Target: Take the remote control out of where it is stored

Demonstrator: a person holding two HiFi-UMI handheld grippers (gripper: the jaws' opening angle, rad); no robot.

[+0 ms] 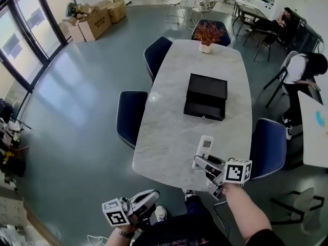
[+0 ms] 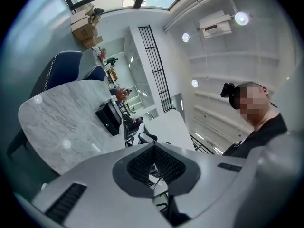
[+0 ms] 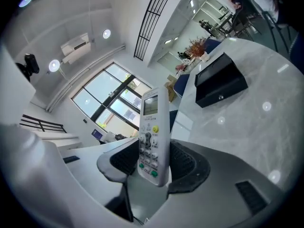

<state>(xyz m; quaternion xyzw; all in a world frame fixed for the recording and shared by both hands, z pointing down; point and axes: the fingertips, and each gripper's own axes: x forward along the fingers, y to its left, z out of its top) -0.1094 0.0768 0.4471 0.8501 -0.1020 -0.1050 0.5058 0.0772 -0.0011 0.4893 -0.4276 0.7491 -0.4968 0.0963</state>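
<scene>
1. You are holding the remote control (image 1: 205,146) in your right gripper (image 1: 202,162). The jaws are clamping its lower, button end from either side, and the screen end is standing free above the tips.
2. The remote is hanging over the near end of the marble table (image 1: 169,137), well apart from the black drawer box (image 1: 206,96) sitting at the table's middle. Judging by that, the remote is already out of storage, and you are now carrying it to wherever it will rest.
3. The pads are pressing on smooth plastic edges with most of the body sticking out past them, so the remote is likely to pivot if you are swinging your wrist quickly. You should be squeezing evenly and moving slowly, with the buttons facing the right gripper's camera as they are now.
4. If you are setting it down, you should be aiming for bare marble well in from the rounded edge. Be lowering until its back is lying flat before you are parting the jaws.
5. Your left gripper (image 1: 148,198) is hanging low beside your leg, off the table, with its jaws together on nothing. It is doing no work here, and it is best left clear of the right arm's path.
</scene>
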